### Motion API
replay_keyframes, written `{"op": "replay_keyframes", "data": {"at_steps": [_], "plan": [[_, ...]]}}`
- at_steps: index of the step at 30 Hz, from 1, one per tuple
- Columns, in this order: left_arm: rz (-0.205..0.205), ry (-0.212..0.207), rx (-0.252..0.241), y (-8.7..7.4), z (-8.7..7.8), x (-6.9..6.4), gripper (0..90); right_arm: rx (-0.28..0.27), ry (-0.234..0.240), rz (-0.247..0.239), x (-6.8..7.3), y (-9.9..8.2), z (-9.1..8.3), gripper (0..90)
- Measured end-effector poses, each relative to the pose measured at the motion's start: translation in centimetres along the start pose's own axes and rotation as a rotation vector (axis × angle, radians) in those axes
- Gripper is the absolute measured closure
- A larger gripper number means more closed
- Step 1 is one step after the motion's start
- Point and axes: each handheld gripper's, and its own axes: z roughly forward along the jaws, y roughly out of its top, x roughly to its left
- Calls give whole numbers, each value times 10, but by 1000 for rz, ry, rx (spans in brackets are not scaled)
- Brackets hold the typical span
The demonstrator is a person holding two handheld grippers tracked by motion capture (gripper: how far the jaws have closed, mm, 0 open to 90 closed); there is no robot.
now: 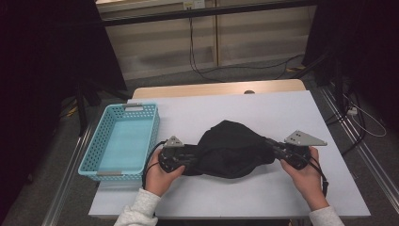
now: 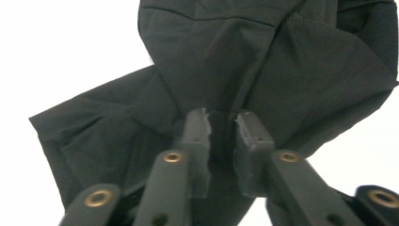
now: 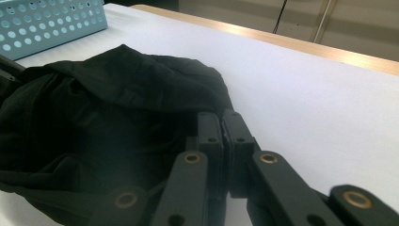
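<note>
A crumpled black cloth (image 1: pixel 230 148) lies in a heap on the white table top (image 1: pixel 282 113), stretched between my two grippers. My left gripper (image 1: pixel 195 155) is at the cloth's left end; in the left gripper view its jaws (image 2: pixel 222 127) stand close together with a fold of the cloth (image 2: pixel 263 61) pinched between the pads. My right gripper (image 1: pixel 270 143) is at the cloth's right end. Seen from the right gripper view, its jaws (image 3: pixel 222 125) are pressed together on the edge of the cloth (image 3: pixel 117 94). A hand holds each gripper low over the table.
A light blue perforated basket (image 1: pixel 127 107) stands at the table's left edge, close to my left gripper; its wall (image 3: pixel 47 23) shows at the top left of the right gripper view. Bare white table lies behind and to the right of the cloth. Cables run across the floor beyond the table.
</note>
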Motion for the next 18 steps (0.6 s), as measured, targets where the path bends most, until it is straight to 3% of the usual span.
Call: {"op": "replay_keyframes", "data": {"at_steps": [2, 5, 18], "plan": [[-24, 0, 6, 2, -3, 0, 843, -4, 1, 5, 0, 0, 0, 877], [-52, 10, -22, 5, -13, 3, 890, -6, 1, 3, -1, 1, -1, 877], [-97, 27, -105, 11, -46, 17, 900, -13, 42, -33, 12, 8, 1, 876]]}}
